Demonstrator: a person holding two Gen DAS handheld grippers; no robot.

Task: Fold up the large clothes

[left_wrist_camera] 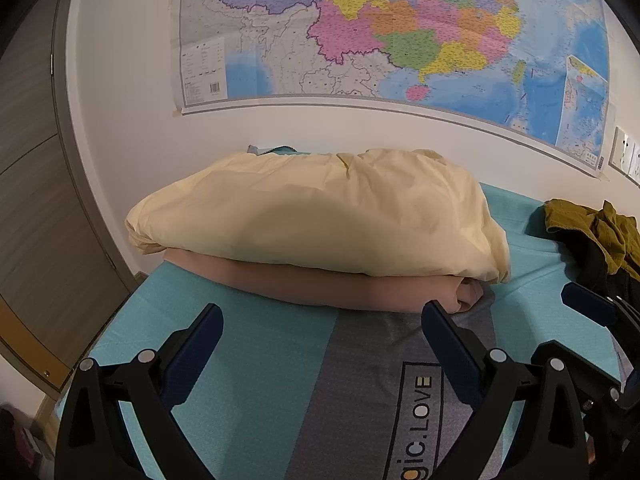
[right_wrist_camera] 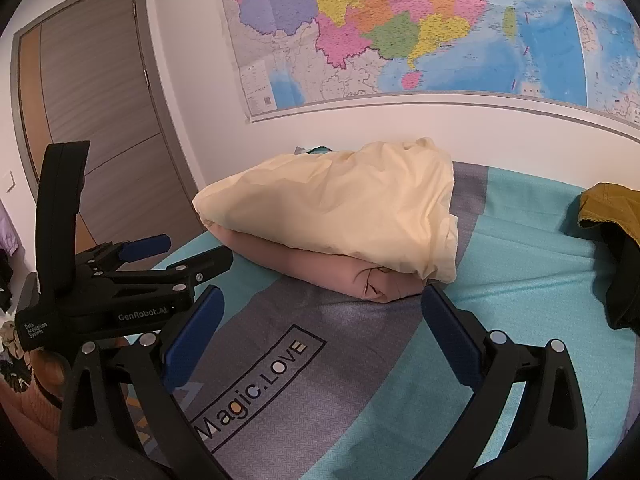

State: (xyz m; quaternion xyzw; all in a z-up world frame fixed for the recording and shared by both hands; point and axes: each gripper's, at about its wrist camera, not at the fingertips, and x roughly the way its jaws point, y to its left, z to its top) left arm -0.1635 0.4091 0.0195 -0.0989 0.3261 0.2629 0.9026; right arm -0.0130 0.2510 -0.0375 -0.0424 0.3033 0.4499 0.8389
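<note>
We are holding the left gripper (left_wrist_camera: 322,326) with its jaws spread wide and nothing between them, hovering low over the bed (left_wrist_camera: 256,344), and we are keeping the right gripper (right_wrist_camera: 320,312) just as wide apart and just as empty beside it, to its right. Both are pointing at the same stack just beyond the fingertips: a pale yellow garment (left_wrist_camera: 316,212) is lying folded on top of a pink garment (left_wrist_camera: 340,286), which is also folded and resting directly on the bed's teal and grey cover, toward the far side near the wall. We are judging these two pieces as finished, since both are sitting as compact, squared bundles, though the yellow one is puffing up a little and its near right corner is drooping over the pink edge. Further out to the right, well apart from the stack, an olive garment (left_wrist_camera: 596,232) is lying crumpled with something dark (right_wrist_camera: 624,292) under it, so we are reckoning that at least this heap is waiting to be folded. Behind everything, a large map (right_wrist_camera: 420,28) is hanging on the wall, and a door (right_wrist_camera: 92,108) is standing at the far left.
</note>
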